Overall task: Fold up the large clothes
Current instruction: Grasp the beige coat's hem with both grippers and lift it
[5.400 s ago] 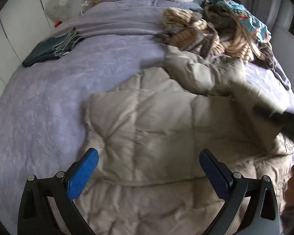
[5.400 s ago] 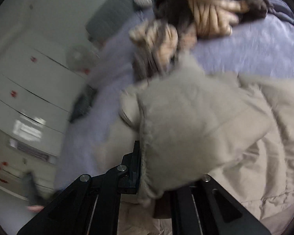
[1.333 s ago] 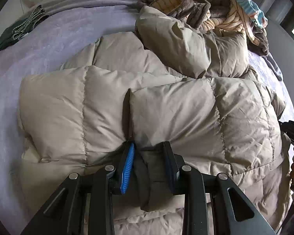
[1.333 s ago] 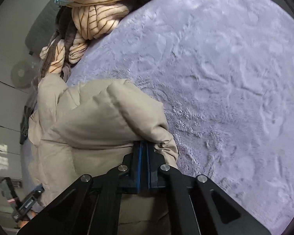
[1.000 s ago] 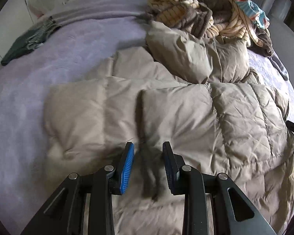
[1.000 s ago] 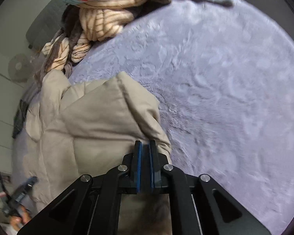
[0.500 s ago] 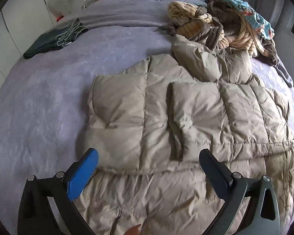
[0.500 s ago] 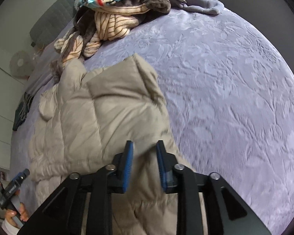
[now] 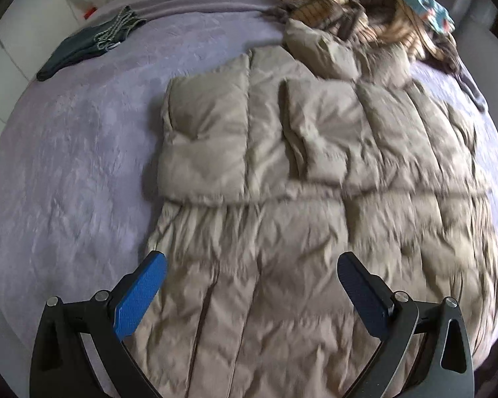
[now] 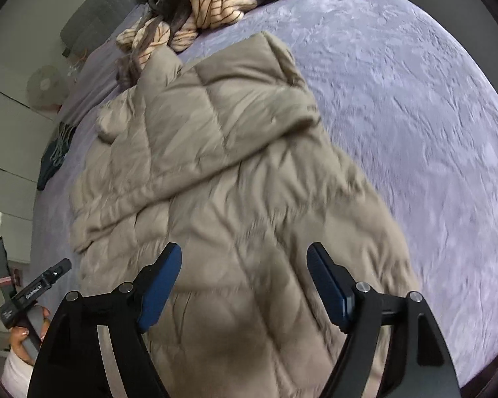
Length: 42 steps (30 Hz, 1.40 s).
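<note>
Beige coat [image 9: 315,179] spread on purple bed [image 9: 66,152], sleeves folded in, left gripper [image 9: 249,282] and right gripper [image 10: 244,277] both spread wide above it, holding nothing

Soft, even daylight filled both views, with only faint shadows in the folds of the puffer coat [image 9: 315,199]. Motion blur smeared its quilting, worst toward 3 o'clock. Fisheye bending curved the bed [image 10: 415,99], and black vignette closed every corner.

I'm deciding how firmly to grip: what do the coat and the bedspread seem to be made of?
Coat: probably thin woven synthetic shell over puffy fill; beige, matte, with stitched quilt lines and fine crinkles. Bedspread: seemingly plush fleece; lilac, with soft pile and an embossed pattern.
</note>
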Motion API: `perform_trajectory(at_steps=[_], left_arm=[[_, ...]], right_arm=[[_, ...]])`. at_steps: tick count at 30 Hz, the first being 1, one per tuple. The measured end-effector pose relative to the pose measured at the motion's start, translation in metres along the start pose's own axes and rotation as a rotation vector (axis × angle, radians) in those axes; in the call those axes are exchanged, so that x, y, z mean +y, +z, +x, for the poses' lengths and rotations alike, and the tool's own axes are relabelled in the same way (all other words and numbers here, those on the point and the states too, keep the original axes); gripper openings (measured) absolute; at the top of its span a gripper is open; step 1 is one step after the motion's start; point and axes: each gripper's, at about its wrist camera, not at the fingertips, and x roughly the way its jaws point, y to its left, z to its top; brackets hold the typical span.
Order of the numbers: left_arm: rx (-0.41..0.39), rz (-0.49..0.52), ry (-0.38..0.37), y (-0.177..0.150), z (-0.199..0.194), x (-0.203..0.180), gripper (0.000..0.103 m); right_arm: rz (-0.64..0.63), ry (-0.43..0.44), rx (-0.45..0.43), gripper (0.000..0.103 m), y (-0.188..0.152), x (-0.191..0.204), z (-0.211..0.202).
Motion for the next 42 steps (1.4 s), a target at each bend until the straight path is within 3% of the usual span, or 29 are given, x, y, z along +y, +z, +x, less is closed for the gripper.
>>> perform_trajectory(at_steps=[7, 8, 15, 25, 28, 32, 38, 42], left_arm=[[0.061, 0.038, 0.006, -0.033, -0.014, 0.002, 0.103], [0.069, 0.035, 0.008, -0.036, -0.015, 0.003, 0.103], [0.12, -0.016, -0.01, -0.061, -0.021, 0.011, 0.103], [0.236, -0.281, -0.311, -0.139, -0.031, 0.083, 0.103], [0.305, -0.365, -0.442, -0.163, -0.029, 0.099, 0.103], [0.4, -0.385, -0.583, -0.194, -0.026, 0.104, 0.103], [0.513, -0.368, -0.576, -0.226, 0.0, 0.088, 0.103], [0.461, -0.368, -0.584, -0.216, 0.008, 0.067, 0.103]], right_arm=[[0.054, 0.034, 0.057, 0.09, -0.037, -0.006, -0.013], [0.065, 0.045, 0.065, 0.103, -0.041, -0.007, -0.015], [0.141, 0.096, 0.088, 0.103, -0.063, -0.025, -0.028], [0.319, 0.242, 0.251, 0.103, -0.116, -0.081, -0.033], [0.379, 0.292, 0.28, 0.103, -0.133, -0.096, -0.034], [0.455, 0.367, 0.354, 0.103, -0.153, -0.108, -0.025], [0.517, 0.355, 0.405, 0.103, -0.171, -0.113, 0.0], [0.53, 0.386, 0.383, 0.103, -0.17, -0.109, 0.009]])
